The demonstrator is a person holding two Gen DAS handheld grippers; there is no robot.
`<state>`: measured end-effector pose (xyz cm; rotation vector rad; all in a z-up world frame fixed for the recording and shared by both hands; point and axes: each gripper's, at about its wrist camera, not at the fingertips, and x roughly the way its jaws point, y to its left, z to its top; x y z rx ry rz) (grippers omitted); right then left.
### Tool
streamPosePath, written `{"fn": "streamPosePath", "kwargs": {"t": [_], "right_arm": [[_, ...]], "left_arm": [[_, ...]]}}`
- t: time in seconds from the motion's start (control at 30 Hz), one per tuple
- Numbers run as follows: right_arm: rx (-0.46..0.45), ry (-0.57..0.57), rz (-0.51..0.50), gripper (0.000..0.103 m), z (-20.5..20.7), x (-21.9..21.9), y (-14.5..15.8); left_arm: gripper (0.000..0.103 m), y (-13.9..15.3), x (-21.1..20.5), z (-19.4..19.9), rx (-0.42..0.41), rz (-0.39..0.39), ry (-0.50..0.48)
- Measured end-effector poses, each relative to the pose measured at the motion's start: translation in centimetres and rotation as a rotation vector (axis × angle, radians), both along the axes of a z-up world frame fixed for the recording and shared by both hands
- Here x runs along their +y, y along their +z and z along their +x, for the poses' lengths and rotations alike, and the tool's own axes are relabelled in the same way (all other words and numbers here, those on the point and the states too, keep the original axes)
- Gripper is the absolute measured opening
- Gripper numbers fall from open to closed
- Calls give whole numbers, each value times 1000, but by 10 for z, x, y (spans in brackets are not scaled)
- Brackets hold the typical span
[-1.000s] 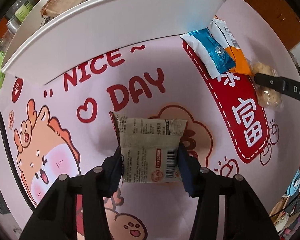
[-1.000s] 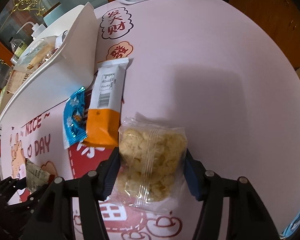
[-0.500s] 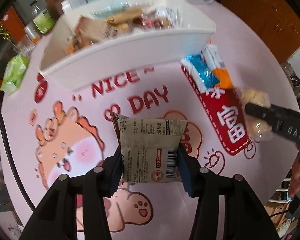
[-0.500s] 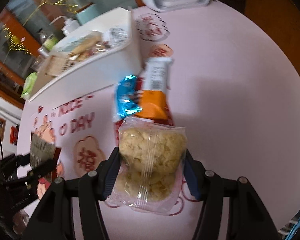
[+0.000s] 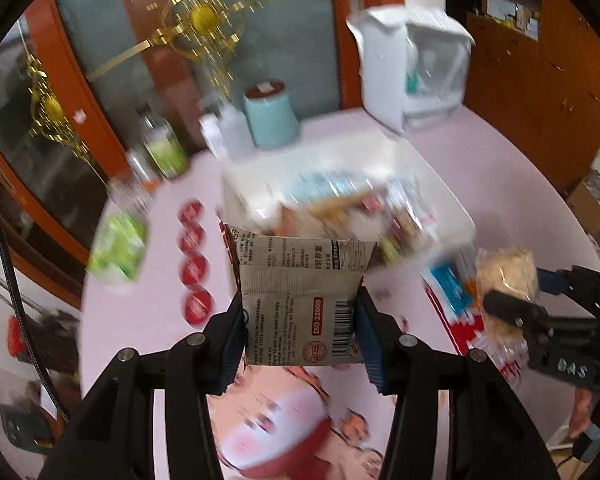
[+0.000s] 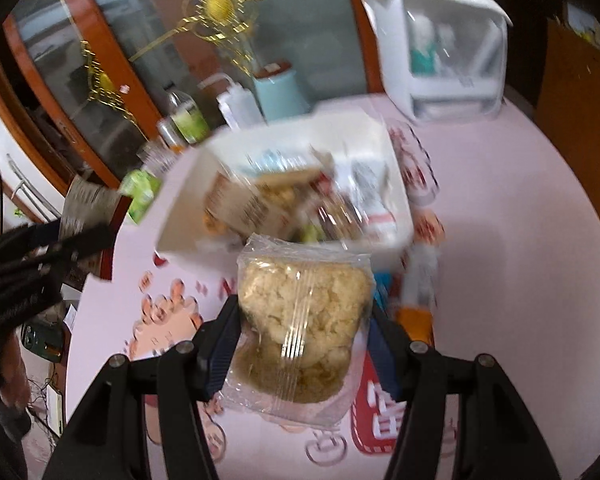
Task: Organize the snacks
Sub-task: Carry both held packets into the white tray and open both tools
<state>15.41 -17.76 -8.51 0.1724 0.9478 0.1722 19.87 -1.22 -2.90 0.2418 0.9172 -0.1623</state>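
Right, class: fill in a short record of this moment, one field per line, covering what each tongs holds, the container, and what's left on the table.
left tongs: shut on grey packet
right tongs: shut on clear puffed-snack bag
bin: white, holds several snacks
left on table: blue packet, orange packet

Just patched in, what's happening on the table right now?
Snack sorting, mid-carry. The left gripper is shut on a grey-brown snack packet, and the right gripper is shut on a clear bag of pale puffed snack. Both are held above the pink table, facing the white bin, which already holds snacks. A blue packet lies beside the bin.
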Motion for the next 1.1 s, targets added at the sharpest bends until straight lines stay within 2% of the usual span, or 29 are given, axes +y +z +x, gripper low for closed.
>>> {"fn": "streamPosePath", "kwargs": {"t": [0.23,0.4,0.6,1.1], "right_arm": [[-101,-14,-26,59,37,24,39],[-169,-66,-22,59,61,21,63],[-181,-119,-29,59,91,23,66],[-76,-170,-58,59,133,29,19]], "left_arm": [[49,37,13,49,-112,70,5],[49,43,13,85,-122,45,-2],[49,27,13,133,-97,26,6],[49,-41,4,193,-7,3,2]]}}
